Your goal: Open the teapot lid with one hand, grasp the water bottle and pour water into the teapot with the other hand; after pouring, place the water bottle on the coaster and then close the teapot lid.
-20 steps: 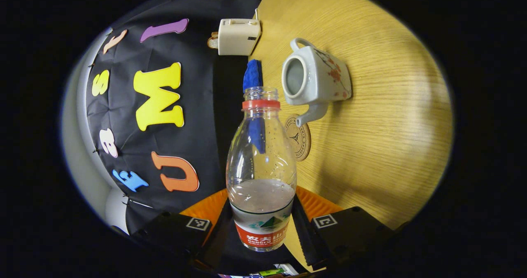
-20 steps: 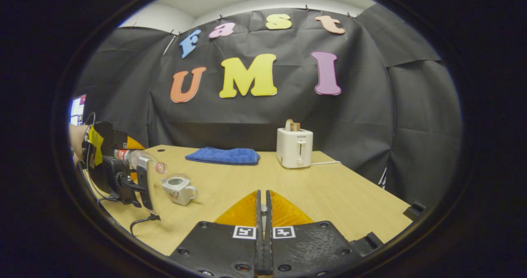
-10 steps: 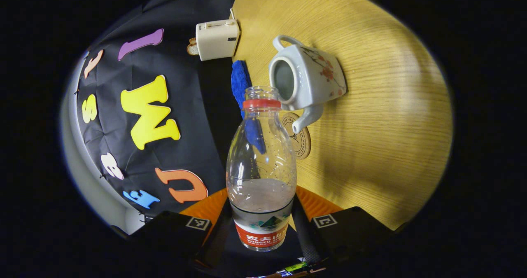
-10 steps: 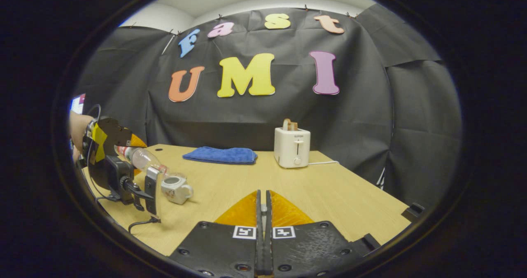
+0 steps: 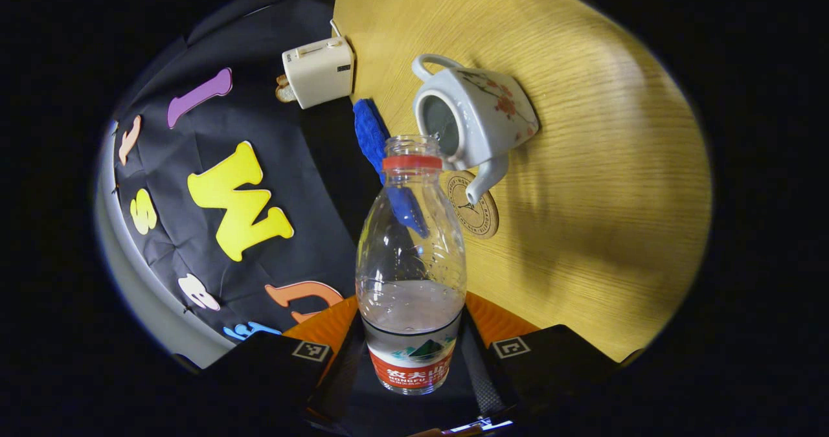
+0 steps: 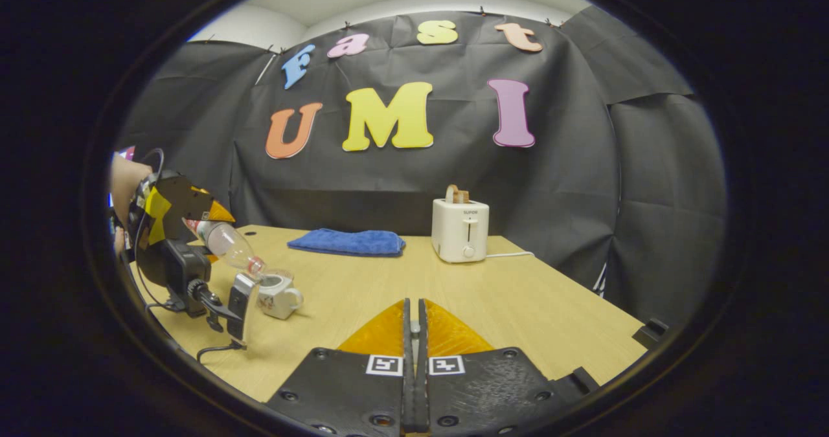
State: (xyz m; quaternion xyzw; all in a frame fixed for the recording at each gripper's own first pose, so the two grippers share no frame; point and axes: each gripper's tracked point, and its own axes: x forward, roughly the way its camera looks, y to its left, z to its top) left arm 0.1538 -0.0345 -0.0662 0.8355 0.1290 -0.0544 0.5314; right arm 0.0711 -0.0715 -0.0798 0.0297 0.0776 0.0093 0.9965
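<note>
My left gripper [image 5: 410, 353] is shut on a clear water bottle [image 5: 410, 275] with a red neck ring and no cap. Water sits in its lower part. In the right gripper view the bottle [image 6: 227, 246] tilts mouth-down toward the white flowered teapot [image 6: 278, 292]. The teapot [image 5: 476, 116] has no lid, and the bottle mouth is just beside its opening. A round coaster [image 5: 478, 213] lies by the spout. My right gripper [image 6: 414, 324] is held over the table, pinched on a small pale bit of the teapot lid. The rest of the lid is hidden under the fingers.
A white toaster [image 6: 460, 230] and a folded blue cloth [image 6: 346, 242] stand at the back of the wooden table [image 6: 518, 307]. A hand and cables trail behind the left gripper at the table's left end.
The left gripper has tipped the bottle further and brought its mouth closer to the teapot opening. The right gripper has stayed put.
</note>
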